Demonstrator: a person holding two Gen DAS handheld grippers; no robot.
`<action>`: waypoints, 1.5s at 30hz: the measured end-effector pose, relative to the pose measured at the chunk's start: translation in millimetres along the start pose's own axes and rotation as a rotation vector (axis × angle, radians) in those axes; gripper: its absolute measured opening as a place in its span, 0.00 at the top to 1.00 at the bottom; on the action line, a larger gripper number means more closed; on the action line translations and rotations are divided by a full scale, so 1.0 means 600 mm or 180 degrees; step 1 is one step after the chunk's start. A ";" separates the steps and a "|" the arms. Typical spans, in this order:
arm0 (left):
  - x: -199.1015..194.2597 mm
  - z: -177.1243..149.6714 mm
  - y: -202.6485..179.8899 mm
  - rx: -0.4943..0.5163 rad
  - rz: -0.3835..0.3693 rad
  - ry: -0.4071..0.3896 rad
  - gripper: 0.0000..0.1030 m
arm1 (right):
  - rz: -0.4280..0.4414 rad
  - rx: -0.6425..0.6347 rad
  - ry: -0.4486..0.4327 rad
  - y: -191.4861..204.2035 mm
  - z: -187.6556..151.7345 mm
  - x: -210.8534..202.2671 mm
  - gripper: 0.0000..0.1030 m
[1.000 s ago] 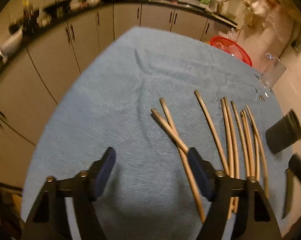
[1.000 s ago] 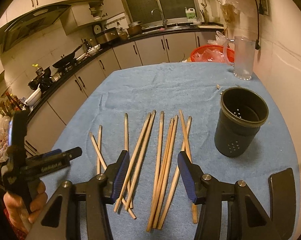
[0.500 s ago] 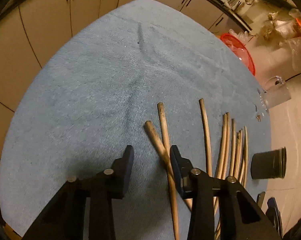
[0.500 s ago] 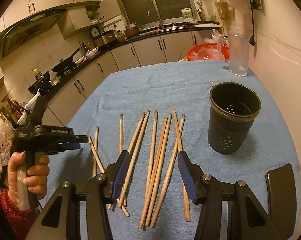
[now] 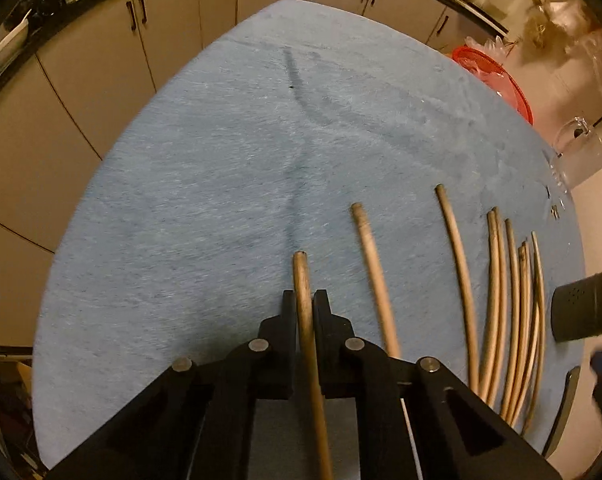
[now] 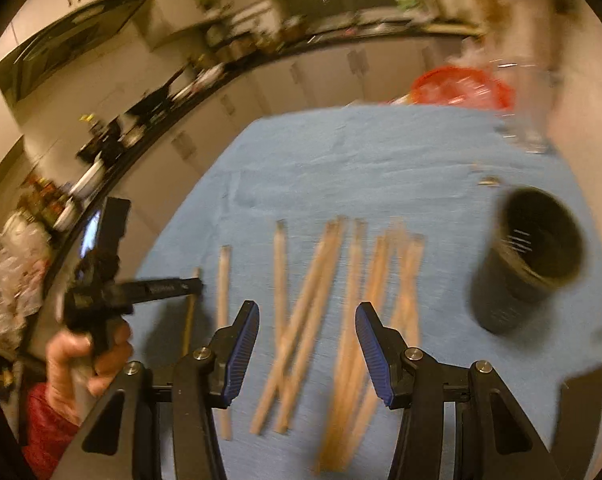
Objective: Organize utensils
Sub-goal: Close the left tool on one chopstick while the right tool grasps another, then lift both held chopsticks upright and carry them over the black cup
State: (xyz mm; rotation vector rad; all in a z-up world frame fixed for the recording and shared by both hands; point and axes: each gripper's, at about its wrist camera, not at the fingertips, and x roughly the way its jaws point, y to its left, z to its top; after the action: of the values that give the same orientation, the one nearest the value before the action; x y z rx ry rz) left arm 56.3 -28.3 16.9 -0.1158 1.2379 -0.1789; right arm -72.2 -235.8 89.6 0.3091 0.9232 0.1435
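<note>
L gripper (image 5: 304, 300): clamped on chopstick (image 5: 301, 276), near its far end.
R gripper (image 6: 307, 344): jaws apart, nothing held.
Risk: stick pivots/slips w/ off-centre grip; may miss cup (image 6: 525, 268).

The chopsticks (image 5: 463, 276) are pale tan wood on a light blue cloth (image 5: 221, 184). The holder (image 6: 527, 260) is black with small holes, the basin (image 5: 497, 80) red.

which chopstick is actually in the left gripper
The leftmost chopstick, on the blue cloth: the left gripper is shut on its shaft. The other chopsticks lie loose to its right.
</note>
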 end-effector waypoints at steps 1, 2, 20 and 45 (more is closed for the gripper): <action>-0.001 -0.001 0.009 -0.0003 -0.0025 -0.0007 0.92 | 0.0016 -0.0025 0.0076 0.007 0.015 0.017 0.48; -0.001 0.000 0.013 0.0007 -0.0066 -0.0006 0.92 | -0.0011 -0.0067 0.0175 0.015 0.036 0.042 0.48; 0.013 0.018 0.018 0.0209 -0.0282 -0.0026 0.93 | -0.0618 -0.0643 0.1105 0.096 0.134 0.319 0.92; -0.238 -0.028 -0.039 0.0350 -0.0511 -0.1322 0.93 | 0.0035 -0.0130 -0.1076 0.087 0.051 -0.105 0.92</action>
State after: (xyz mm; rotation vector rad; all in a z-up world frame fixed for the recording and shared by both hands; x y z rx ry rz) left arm -6.4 -22.7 148.4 -0.1488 0.8027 -0.3437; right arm -84.7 -208.6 172.0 0.2900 0.5834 0.1155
